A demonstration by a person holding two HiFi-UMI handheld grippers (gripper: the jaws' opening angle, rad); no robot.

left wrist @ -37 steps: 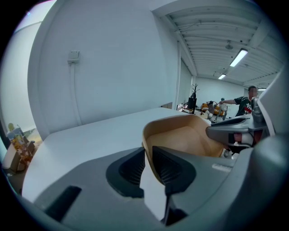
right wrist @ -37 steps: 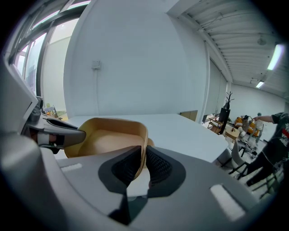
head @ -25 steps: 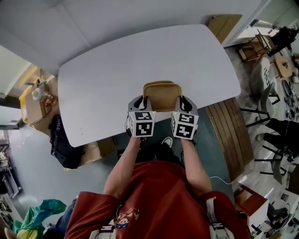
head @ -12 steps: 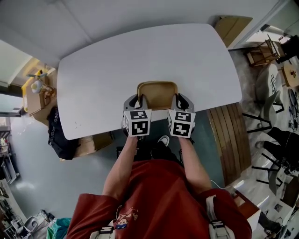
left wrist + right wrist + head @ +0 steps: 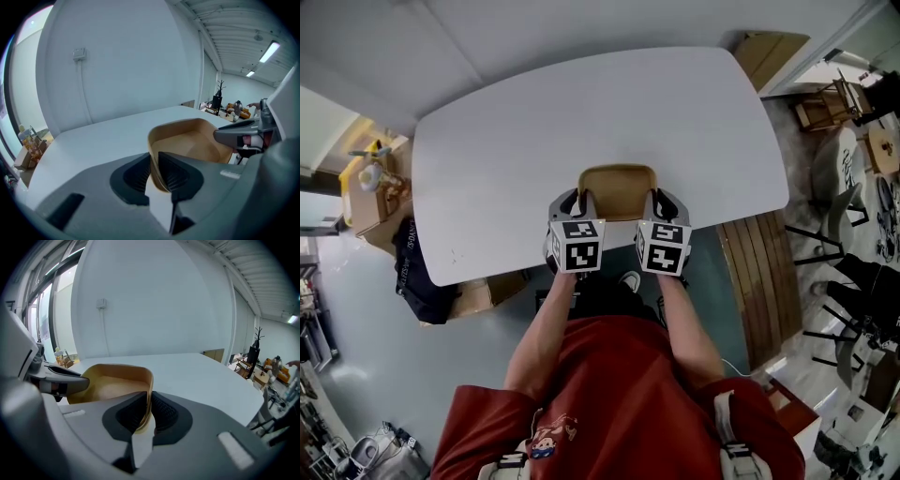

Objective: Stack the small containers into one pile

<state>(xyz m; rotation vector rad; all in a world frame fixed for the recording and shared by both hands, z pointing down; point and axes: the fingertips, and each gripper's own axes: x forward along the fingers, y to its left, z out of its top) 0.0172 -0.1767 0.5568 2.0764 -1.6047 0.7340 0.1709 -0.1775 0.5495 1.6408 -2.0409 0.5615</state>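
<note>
Tan container (image 5: 617,192) at the near edge of the tabletop (image 5: 516,131), gripped by 2 grippers.
It looks light, thin-walled and slightly flexible (probably slippery too), so the side walls are the place to hold: the left gripper (image 5: 154,171) pinches its left wall, the right gripper (image 5: 149,413) its right wall.

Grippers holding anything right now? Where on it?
Both hold the tan container: left gripper pinches its left wall, right gripper its right wall.
</note>
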